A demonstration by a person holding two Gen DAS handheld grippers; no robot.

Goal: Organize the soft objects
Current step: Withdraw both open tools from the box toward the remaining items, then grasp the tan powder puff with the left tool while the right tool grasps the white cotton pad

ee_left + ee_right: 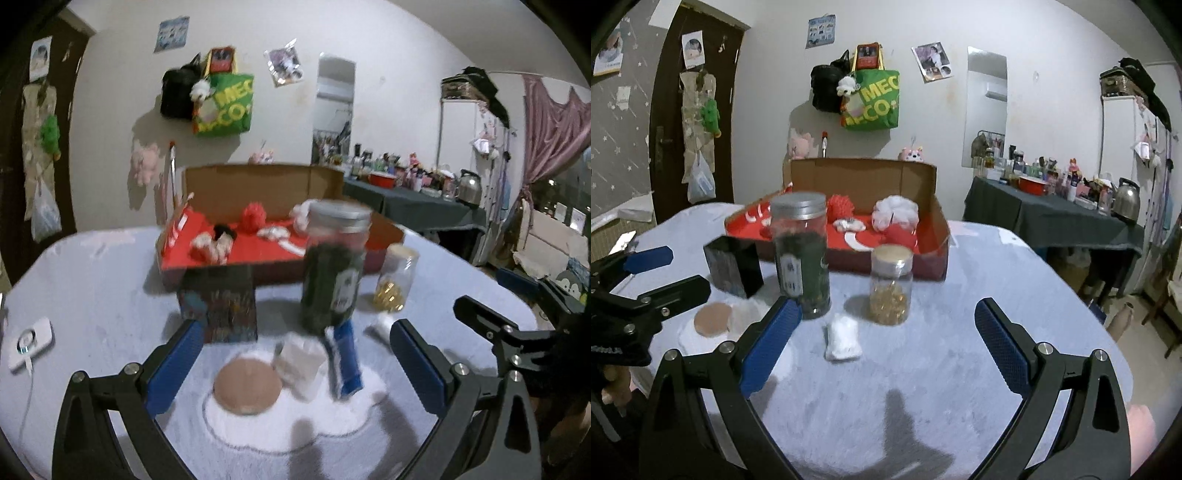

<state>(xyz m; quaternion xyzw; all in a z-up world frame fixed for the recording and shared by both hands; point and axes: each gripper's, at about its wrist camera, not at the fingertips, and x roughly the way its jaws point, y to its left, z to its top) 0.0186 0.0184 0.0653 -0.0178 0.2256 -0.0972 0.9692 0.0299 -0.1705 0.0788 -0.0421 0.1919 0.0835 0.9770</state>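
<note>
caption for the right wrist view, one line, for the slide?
Open right gripper hovers over small white soft bundle on pale blue tablecloth, near two clear silver-lidded jars and red-lined cardboard box of pom-poms.

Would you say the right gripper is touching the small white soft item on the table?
Apart: the right wrist view shows the white soft item lying between the open right gripper fingers, bare table either side.

A cardboard box (934,221) stood at the back of the table (997,295), holding pompoms (895,212). Before it stood a tall jar (801,254), a small jar (891,284) to its right, a rolled cloth (843,339) nearest.
</note>
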